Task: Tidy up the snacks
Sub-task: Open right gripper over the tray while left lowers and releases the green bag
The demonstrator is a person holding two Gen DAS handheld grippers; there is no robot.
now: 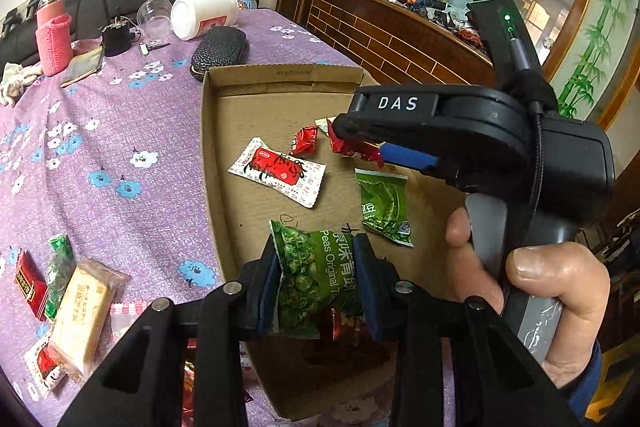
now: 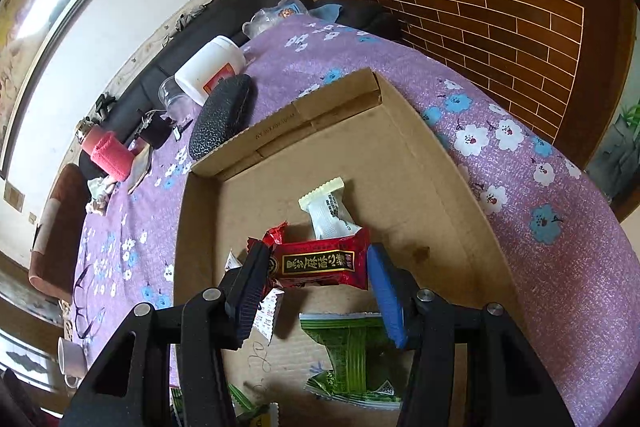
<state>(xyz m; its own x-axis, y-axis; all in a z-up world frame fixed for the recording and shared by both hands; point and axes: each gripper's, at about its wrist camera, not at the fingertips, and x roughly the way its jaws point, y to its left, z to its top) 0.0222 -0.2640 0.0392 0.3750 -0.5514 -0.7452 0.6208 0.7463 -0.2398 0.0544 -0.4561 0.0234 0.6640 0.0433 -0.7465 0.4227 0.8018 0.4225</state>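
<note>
left wrist view: left gripper clamps the green pea packet mid-body over the cardboard tray; light, crinkly, slippery film. right wrist view: right gripper pinches the red snack packet above the tray, soft, best held across its middle.

Cardboard tray on table; snack packets inside; glasses case behind tray.

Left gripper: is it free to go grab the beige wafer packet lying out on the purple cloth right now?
Probably not yet: the left gripper is shut on a green peas packet over the cardboard box. The beige wafer packet lies uncovered.
</note>
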